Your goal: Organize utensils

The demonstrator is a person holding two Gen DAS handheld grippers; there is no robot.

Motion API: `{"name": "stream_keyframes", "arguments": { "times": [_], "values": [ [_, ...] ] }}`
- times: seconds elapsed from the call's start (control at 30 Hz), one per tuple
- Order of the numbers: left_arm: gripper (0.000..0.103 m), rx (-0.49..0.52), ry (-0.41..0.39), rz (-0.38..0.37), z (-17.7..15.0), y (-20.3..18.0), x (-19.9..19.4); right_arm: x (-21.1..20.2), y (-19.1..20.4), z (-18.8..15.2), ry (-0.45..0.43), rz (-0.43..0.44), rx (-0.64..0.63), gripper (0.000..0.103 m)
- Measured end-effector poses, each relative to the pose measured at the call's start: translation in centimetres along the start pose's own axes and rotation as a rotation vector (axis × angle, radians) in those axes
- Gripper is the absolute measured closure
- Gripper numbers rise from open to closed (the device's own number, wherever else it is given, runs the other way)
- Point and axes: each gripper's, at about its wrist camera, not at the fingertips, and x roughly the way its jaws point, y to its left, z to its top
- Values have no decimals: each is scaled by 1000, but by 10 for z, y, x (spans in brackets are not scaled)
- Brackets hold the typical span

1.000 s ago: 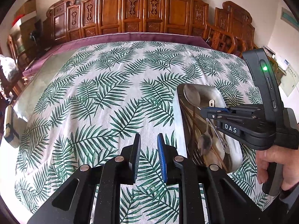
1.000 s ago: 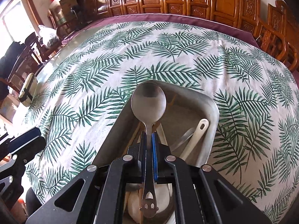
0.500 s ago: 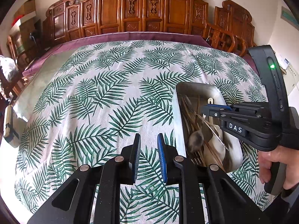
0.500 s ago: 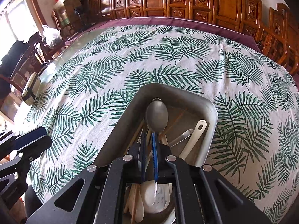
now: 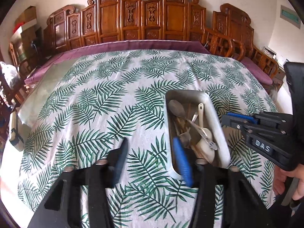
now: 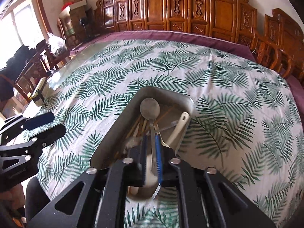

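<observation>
dropping off: metal spoon [image 6: 150, 108] lies in the steel tray [image 6: 121, 121] on chopsticks [image 6: 137, 125]; right gripper [image 6: 151, 159] jaws opening, handle loose between them; left gripper [image 5: 152, 157] opening, empty, beside the tray; spoon's stiff, slick, light, so pinch mid-handle

Both black grippers, left gripper [image 5: 152, 157] and right gripper [image 6: 151, 159], have blue-lined jaws, silver screws (one lettered "DAS").

Daylight entered through the window [image 6: 20, 19], glaring white. Fisheye bending curved the carved wooden screen [image 5: 144, 17], corners went black, and the near jaws smeared with motion blur.
</observation>
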Motion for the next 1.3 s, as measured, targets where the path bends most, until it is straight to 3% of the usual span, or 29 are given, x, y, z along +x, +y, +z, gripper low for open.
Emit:
{"name": "stream_keyframes", "arguments": {
  "times": [0.1, 0.17, 0.27, 0.37, 0.8, 1.3],
  "values": [
    [23, 8, -19, -1, -1, -7, -11, -21, -8, -10, -28, -21, 15, 65],
    [14, 16, -27, -2, -5, -14, -18, -33, -14, -16, -47, -45, 31, 43],
    [9, 30, -32, 3, -11, -22, -25, -50, -21, -26, -72, -93, 49, 20],
    [8, 36, -30, -1, -17, -27, -33, -65, -27, -37, -92, -122, 66, 4],
    [8, 26, -84, 5, -57, -51, -85, -147, -32, -107, -208, -181, 110, 3],
    [8, 48, -238, -17, -61, -89, -174, -235, -26, -135, -364, -210, 151, 3]
  ]
}}
